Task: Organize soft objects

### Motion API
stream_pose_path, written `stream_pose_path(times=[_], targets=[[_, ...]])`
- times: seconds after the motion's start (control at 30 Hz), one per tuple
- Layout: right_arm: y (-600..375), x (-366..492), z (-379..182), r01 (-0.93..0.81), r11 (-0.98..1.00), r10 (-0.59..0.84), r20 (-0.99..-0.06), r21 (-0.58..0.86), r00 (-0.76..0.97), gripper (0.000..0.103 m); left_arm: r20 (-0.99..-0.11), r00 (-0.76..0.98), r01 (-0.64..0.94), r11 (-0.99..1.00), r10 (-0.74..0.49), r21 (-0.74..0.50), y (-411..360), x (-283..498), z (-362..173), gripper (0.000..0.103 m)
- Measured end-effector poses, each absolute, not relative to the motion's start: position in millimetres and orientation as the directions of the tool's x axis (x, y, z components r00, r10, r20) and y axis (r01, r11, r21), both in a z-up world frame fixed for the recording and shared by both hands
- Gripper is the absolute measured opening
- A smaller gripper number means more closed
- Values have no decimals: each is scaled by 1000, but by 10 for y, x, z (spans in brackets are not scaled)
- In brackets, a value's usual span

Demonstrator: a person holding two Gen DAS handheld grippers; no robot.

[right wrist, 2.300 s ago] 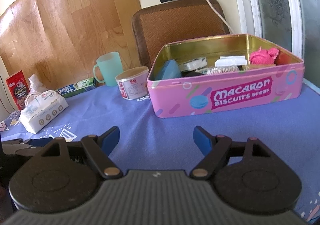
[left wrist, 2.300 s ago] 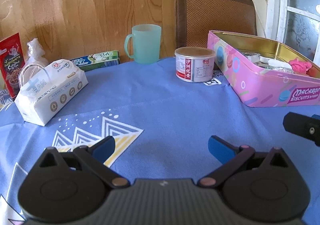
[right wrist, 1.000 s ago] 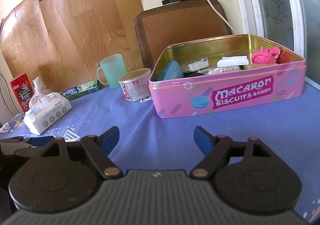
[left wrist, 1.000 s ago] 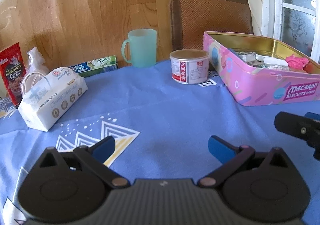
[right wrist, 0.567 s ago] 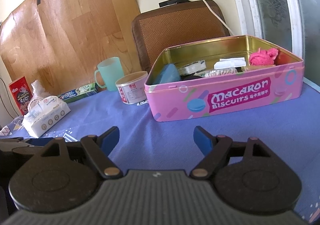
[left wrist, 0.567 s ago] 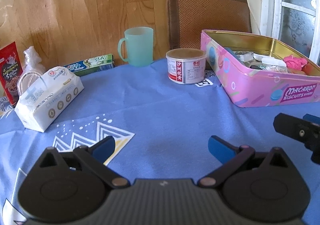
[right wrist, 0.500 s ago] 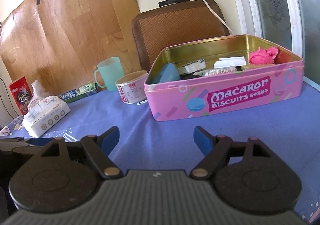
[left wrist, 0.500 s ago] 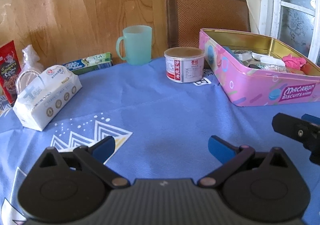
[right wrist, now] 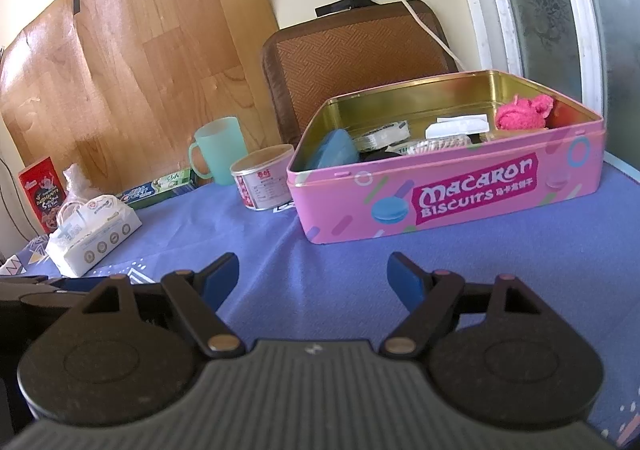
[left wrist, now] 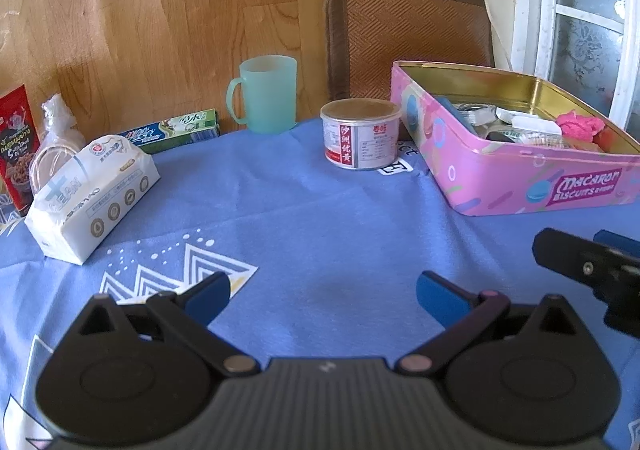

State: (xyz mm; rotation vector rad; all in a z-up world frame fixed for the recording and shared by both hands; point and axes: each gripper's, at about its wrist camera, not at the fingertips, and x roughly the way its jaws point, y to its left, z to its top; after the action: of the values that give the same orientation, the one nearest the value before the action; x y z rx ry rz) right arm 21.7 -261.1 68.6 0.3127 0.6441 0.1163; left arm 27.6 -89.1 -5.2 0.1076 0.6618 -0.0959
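A pink Macaron Biscuits tin (right wrist: 460,185) (left wrist: 520,185) stands lidless on the blue tablecloth. Inside lie a fluffy pink cloth (right wrist: 520,113) (left wrist: 580,125), a blue pad (right wrist: 334,147), white packets and a dark item. A white tissue pack (left wrist: 92,185) (right wrist: 92,234) lies at the left. My left gripper (left wrist: 322,292) hovers open over bare cloth, holding nothing. My right gripper (right wrist: 314,272) is open and empty too, in front of the tin. In the left wrist view the right gripper's black tip (left wrist: 588,266) shows at the right edge.
A mint mug (left wrist: 266,91), a round labelled can (left wrist: 360,137), a toothpaste box (left wrist: 172,131), a red snack packet (left wrist: 16,145) and a knotted plastic bag (left wrist: 56,121) line the back. A brown chair back (right wrist: 356,61) stands behind the tin. A window is at the right.
Both views have drifted slightly; the tin and can sit a little further left in the left wrist view. Both grippers stay open and no object has moved.
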Motion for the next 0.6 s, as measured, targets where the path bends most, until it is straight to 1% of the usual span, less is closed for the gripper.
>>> stream_pose_path(times=[0.17, 0.43, 0.6], targets=[[-2612, 215, 688, -11, 947, 202, -572, 320, 795, 83, -612, 788, 132, 989, -61, 72, -909, 252, -37, 103], [-2599, 157, 703, 6, 955, 175, -579, 297, 797, 83, -606, 788, 182, 981, -106, 65, -977, 268, -15, 103], [-2588, 151, 687, 18, 954, 169, -588, 298, 791, 83, -603, 791, 174, 983, -99, 66, -927, 239, -34, 103]])
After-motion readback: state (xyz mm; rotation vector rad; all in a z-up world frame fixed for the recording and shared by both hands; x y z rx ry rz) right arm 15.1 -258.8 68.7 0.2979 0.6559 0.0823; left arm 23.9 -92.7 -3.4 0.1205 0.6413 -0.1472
